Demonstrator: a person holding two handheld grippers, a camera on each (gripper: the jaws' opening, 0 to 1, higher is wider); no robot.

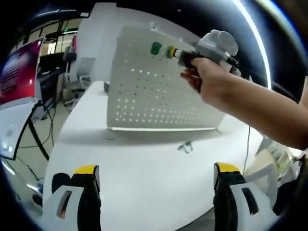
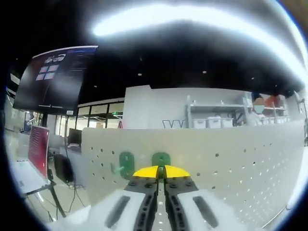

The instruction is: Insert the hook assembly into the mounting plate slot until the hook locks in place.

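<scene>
A white perforated mounting plate stands upright on the white table. One green hook sits on its upper part. Beside it, a hand holds my right gripper against the plate. In the right gripper view the yellow-tipped jaws of the right gripper are closed on a second green hook, pressed to the plate. The first green hook hangs just left of it. My left gripper stays low over the table, open and holding nothing, well short of the plate.
A small loose hook piece lies on the table in front of the plate. A red screen, office chairs and a stand with cables stand off the table's left edge. Shelves show behind the plate.
</scene>
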